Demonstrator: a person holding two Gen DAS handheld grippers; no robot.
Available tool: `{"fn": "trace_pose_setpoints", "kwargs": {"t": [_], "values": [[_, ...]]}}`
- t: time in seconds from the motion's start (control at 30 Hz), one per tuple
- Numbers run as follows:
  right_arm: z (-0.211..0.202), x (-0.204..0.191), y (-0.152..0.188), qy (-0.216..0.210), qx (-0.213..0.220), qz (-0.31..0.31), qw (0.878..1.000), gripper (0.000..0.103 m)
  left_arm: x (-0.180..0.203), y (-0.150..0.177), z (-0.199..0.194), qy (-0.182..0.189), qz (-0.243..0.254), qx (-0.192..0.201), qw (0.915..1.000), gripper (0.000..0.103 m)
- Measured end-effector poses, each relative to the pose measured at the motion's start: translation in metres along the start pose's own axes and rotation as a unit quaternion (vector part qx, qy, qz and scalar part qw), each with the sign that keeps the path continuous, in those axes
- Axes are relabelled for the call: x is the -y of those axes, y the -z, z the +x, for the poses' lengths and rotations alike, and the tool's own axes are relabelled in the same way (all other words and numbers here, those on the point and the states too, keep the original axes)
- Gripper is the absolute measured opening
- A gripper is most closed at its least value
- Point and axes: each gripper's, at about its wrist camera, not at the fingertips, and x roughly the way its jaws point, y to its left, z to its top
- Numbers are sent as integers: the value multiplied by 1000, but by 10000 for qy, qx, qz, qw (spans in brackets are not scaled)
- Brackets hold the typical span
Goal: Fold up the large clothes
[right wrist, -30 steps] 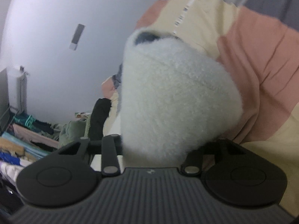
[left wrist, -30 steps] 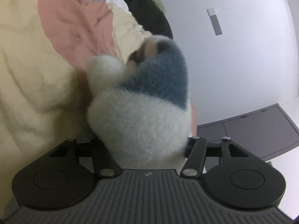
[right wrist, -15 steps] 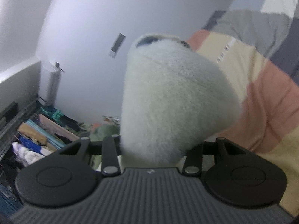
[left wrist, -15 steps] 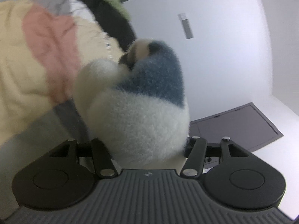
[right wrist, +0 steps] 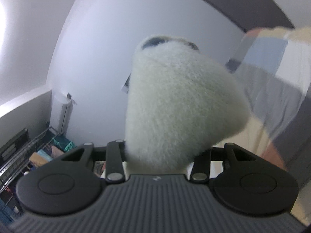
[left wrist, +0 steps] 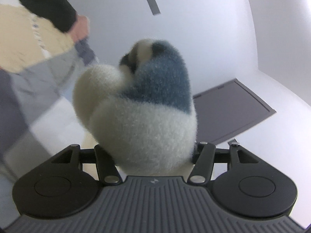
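A fluffy fleece garment, white with a blue patch (left wrist: 147,128), bulges out from between the jaws of my left gripper (left wrist: 155,116) and hides its fingers. In the right wrist view another white part of the fleece garment (right wrist: 175,106) fills the jaws of my right gripper (right wrist: 165,101) the same way, with a dark blue bit at its far end. Both grippers are shut on the fleece and hold it up in the air, pointing roughly level at a pale wall.
A patchwork bedspread (left wrist: 29,48) with a black garment (left wrist: 48,9) on it lies at the left, blurred; the bedspread (right wrist: 272,68) shows at right in the other view. A grey cabinet door (left wrist: 233,112), a wire rack of folded clothes (right wrist: 38,151) and a white unit (right wrist: 65,112) stand by the wall.
Both grippers have risen with the fleece still in them. The bedspread has slid from behind the fleece to the picture edges, and wall and cabinets now fill the background.
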Motion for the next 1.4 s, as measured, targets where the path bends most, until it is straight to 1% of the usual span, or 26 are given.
{"fn": "trace_pose_setpoints", "kwargs": {"t": [0.1, 0.17, 0.3, 0.33, 0.43, 0.57, 0.63, 0.77, 0.83, 0.9, 0.97, 1.07, 1.1, 1.13, 1.2, 1.27, 1.33, 1.37, 1.4], "values": [[-7, 15, -29, 69, 185, -38, 9998, 47, 10, 16, 45, 71, 72, -196, 9998, 63], [-9, 32, -43, 155, 273, 18, 9995, 47, 9, 27, 76, 70, 76, -332, 9994, 63], [-5, 81, -62, 379, 363, 85, 9986, 47, -4, 53, 133, -118, 145, -567, 9982, 63], [-2, 96, -65, 453, 369, 142, 9982, 47, -6, 68, 143, -162, 187, -657, 9975, 63], [6, 142, -67, 617, 383, 331, 9968, 47, -28, 89, 178, -322, 200, -896, 9953, 63], [14, 196, -60, 844, 350, 470, 9947, 47, -74, 98, 226, -565, 159, -1072, 9925, 63], [19, 219, -53, 964, 305, 576, 9932, 47, -96, 106, 240, -681, 153, -1154, 9909, 63], [22, 259, -36, 1112, 248, 670, 9912, 47, -133, 111, 254, -808, 189, -1267, 9885, 63], [23, 275, -26, 1185, 193, 726, 9901, 47, -149, 110, 257, -729, 212, -1288, 9888, 63], [20, 284, -16, 1139, 222, 808, 9900, 48, -160, 112, 257, -599, 235, -1275, 9897, 64], [17, 290, -10, 1033, 277, 838, 9907, 49, -164, 113, 256, -519, 253, -1250, 9905, 64], [12, 297, -8, 969, 289, 864, 9911, 50, -171, 112, 262, -495, 223, -1240, 9908, 65], [13, 297, -8, 962, 282, 902, 9909, 51, -167, 115, 256, -495, 208, -1251, 9907, 65], [26, 288, -6, 972, 275, 936, 9905, 52, -162, 117, 251, -500, 194, -1260, 9906, 66], [29, 286, -6, 1017, 247, 997, 9895, 57, -159, 117, 248, -498, 170, -1297, 9902, 70], [29, 286, -5, 1080, 217, 1074, 9881, 61, -160, 118, 246, -538, 130, -1421, 9883, 80], [27, 284, -2, 1163, 206, 1146, 9864, 70, -163, 118, 246, -653, 184, -1557, 9855, 82], [24, 284, 1, 1239, 231, 1165, 9852, 73, -164, 118, 242, -698, 229, -1618, 9841, 82], [20, 282, 3, 1290, 259, 1161, 9845, 73, -163, 117, 238, -735, 259, -1667, 9829, 82]]}}
